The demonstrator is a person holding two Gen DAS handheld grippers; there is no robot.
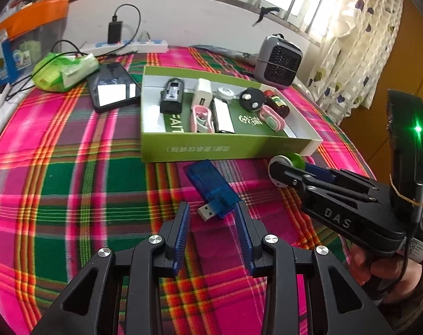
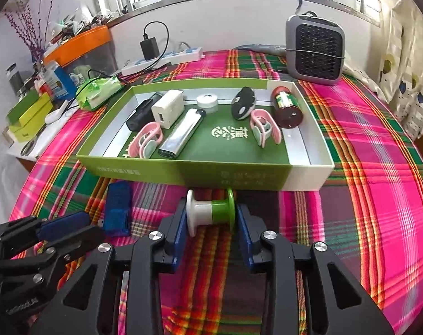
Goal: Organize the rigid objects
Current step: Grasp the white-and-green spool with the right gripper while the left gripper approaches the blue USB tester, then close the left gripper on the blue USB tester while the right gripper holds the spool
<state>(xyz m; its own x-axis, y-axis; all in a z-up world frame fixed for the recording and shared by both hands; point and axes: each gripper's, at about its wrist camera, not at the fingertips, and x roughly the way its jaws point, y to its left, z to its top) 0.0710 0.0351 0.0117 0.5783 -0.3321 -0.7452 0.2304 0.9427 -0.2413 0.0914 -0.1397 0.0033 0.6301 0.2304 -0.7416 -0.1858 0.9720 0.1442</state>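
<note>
White-green spool [image 2: 211, 211] pinched end to end between right gripper [image 2: 211, 220] pads, on plaid cloth [image 2: 365, 167] just before green box [image 2: 200, 171]. Left gripper [image 1: 211, 220] held agape, empty; blue USB dongle [image 1: 211, 189] seen just ahead on cloth, plug near fingertips

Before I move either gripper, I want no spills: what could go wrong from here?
The spool lies on its side between the right gripper fingers; a poor squeeze could let it roll. It sits close to the box wall, which could snag a lift. The left gripper has barely reached the USB stick, so the grip may slip.
</note>
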